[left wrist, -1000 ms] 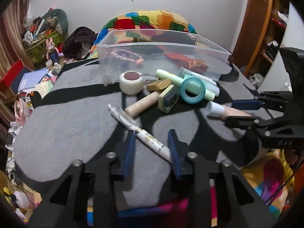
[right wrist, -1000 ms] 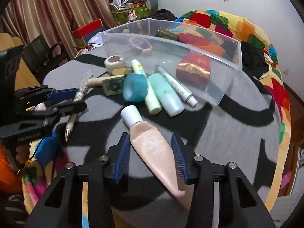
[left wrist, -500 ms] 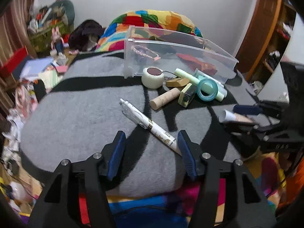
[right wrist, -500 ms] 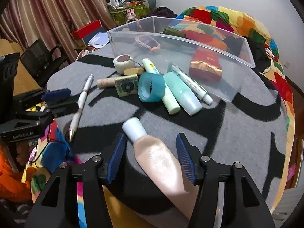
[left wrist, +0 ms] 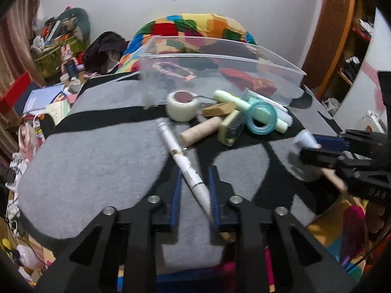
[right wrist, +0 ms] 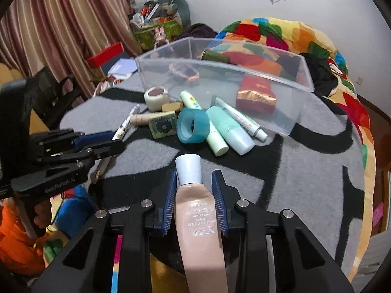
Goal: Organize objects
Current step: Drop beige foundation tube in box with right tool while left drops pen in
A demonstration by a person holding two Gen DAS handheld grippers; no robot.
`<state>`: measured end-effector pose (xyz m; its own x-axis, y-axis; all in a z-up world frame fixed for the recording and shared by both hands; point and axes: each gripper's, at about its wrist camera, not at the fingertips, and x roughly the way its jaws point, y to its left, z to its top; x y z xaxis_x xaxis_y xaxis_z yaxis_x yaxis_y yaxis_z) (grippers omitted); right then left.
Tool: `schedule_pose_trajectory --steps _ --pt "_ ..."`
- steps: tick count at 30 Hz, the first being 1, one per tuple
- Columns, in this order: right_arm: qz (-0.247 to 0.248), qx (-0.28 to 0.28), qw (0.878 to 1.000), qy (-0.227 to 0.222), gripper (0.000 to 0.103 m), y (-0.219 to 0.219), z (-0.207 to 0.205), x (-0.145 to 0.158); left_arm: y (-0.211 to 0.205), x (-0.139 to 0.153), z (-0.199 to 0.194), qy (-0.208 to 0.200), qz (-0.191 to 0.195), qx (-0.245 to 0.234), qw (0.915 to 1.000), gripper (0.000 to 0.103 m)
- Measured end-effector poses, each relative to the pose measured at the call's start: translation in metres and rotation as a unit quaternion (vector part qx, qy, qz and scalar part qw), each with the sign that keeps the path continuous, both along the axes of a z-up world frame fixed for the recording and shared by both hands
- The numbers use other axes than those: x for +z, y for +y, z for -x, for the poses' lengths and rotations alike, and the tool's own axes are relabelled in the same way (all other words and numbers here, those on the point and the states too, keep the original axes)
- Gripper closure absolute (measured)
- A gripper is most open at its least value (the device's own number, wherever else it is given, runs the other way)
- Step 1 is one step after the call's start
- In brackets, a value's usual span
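The left gripper (left wrist: 194,190) is standing nearly closed after just narrowing its jaws, and its blue pads are pinching the tip end of a white pen (left wrist: 182,162). The pen is lying diagonally across the jaws, its writing tip toward the near edge of the grey-and-black blanket (left wrist: 92,161) and its silver cap end pointing away toward a roll of clear tape (left wrist: 181,109).

The right gripper (right wrist: 194,190) is also standing narrowed, its jaws having just been closing, and its pads are pressing both sides of a beige cosmetic tube (right wrist: 199,219) just below the white cap. The tube's long axis is running straight along the fingers, cap pointing away toward the pile, flat end reaching back past the blanket's near edge.

Beyond both grippers, a teal tape ring (right wrist: 193,129), a pale green tube (right wrist: 202,127), a light blue bottle (right wrist: 231,131) and a slim white tube (right wrist: 240,118) are lying touching one another, just in front of the clear plastic bin (right wrist: 288,102) near the blanket's far edge.
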<state>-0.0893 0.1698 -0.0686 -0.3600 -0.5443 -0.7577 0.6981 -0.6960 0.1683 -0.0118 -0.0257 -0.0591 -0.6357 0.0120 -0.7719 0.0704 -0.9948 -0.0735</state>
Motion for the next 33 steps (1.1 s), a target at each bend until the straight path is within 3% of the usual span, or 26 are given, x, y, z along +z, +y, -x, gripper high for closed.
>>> schedule_pose_trajectory --steps 3,9,14,18,19,33 --pt "0.018 -0.015 1.000 0.001 0.076 0.006 0.004 0.007 -0.014 0.001 -0.007 -0.002 -0.007 0.017 0.9998 0.093" --pt "0.045 -0.047 0.998 0.009 0.076 0.016 0.015 0.023 -0.030 0.008 -0.020 0.008 0.011 0.044 0.9990 0.093" --pt "0.054 -0.069 0.996 0.021 0.076 0.022 0.028 0.037 -0.039 0.019 -0.023 0.029 0.000 0.053 0.9982 0.093" --pt "0.061 -0.082 0.994 0.036 0.077 0.024 0.037 0.049 -0.039 0.034 -0.024 0.056 -0.005 0.050 0.9972 0.093" --pt "0.064 -0.086 0.993 0.041 0.084 0.024 0.040 0.054 -0.038 0.039 -0.024 0.063 -0.004 0.048 0.9968 0.093" --pt "0.086 -0.094 0.989 0.073 0.084 0.011 0.066 0.089 -0.031 0.092 -0.004 0.140 -0.015 0.018 0.9898 0.093"
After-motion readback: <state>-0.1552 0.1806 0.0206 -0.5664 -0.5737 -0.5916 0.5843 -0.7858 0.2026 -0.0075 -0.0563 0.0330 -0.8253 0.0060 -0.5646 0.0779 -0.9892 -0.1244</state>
